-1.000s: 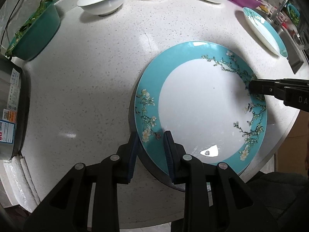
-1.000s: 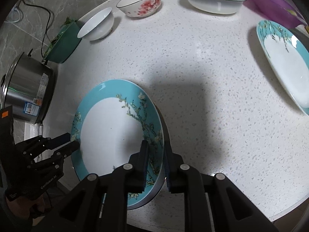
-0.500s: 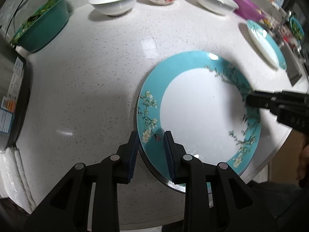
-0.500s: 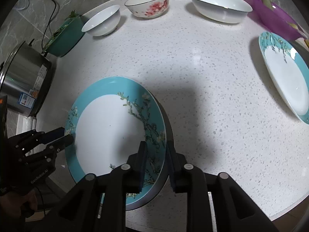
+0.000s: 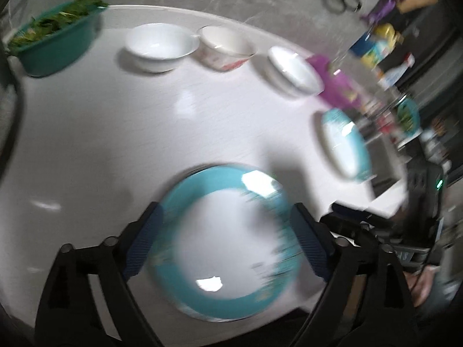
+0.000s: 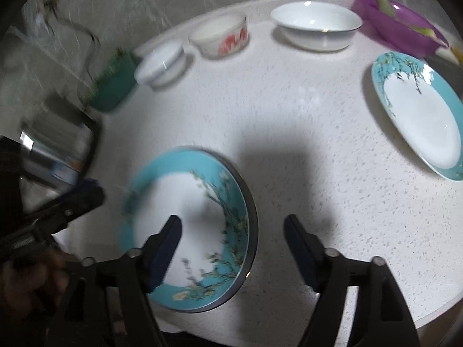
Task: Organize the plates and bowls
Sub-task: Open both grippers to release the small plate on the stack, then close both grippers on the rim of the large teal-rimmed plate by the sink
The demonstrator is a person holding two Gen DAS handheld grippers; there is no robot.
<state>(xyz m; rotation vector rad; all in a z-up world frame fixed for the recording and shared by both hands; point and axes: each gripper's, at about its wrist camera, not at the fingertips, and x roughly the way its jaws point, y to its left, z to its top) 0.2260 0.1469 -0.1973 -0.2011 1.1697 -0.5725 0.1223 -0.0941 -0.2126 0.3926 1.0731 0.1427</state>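
Now that both the left gripper [image 5: 227, 248] and right gripper [image 6: 231, 245] have just spread their fingers apart, the teal plate [image 6: 188, 228] lies released, stacked near the surface's [image 6: 303, 133] front edge; another plate [image 6: 419, 121] waits by the right edge.

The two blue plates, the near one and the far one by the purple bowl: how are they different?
The near plate looks round; the far plate looks longer, more oval. The near plate sits on a dark grey plate under it; the far plate lies straight on the counter. The near plate lies below the open grippers; the far plate lies beside the purple bowl. Both have a turquoise rim, a white middle and flowering branches.
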